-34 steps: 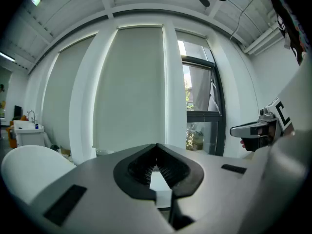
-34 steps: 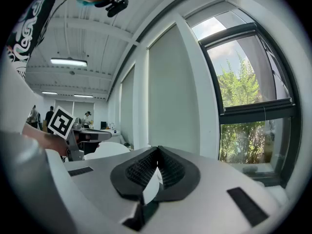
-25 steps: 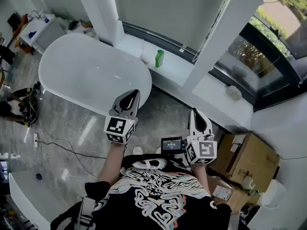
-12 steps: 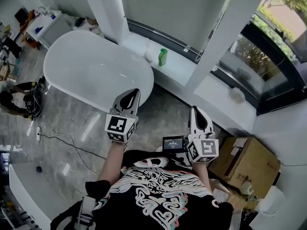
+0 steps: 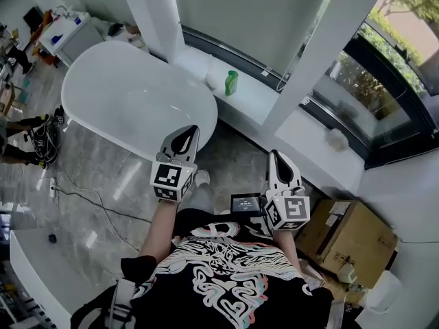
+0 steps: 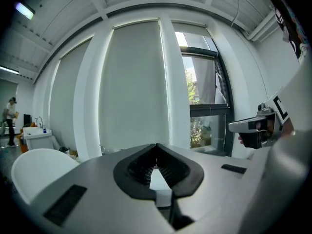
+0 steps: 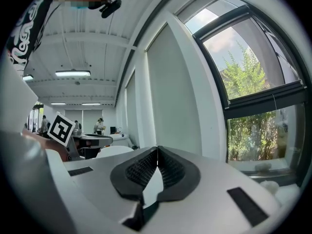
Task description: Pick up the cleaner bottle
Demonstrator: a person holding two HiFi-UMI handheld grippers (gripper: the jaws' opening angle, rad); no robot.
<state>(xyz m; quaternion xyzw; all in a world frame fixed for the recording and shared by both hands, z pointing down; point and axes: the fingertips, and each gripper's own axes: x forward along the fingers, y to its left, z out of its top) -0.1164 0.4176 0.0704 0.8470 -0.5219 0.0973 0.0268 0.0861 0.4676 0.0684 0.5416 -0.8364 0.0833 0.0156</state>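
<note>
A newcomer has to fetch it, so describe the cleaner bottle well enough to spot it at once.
Find the big white oval bathtub; along its far side runs a low white window ledge. The cleaner bottle stands on that ledge near the tub's end, beside a pale rounded object. It is the only green thing there.

White oval bathtub point(image 5: 130, 94) ahead and to the left of the left gripper point(image 5: 189, 130). Grey marbled floor point(image 5: 116, 177) beneath both grippers, thin cable point(image 5: 103, 212) trailing across it on the left. White ledge point(image 5: 264, 101) beyond the tub, well ahead of the right gripper point(image 5: 276, 155). Pale roller blind point(image 5: 254, 12) above the ledge, white pillar point(image 5: 326, 46) beside it. Dark-framed window point(image 5: 370, 94) farther right, greenery outside, strong daylight. Cardboard box point(image 5: 353, 232) just right of the right gripper. Ceiling strip lights point(image 7: 73, 73) lit, far behind the left gripper.
</note>
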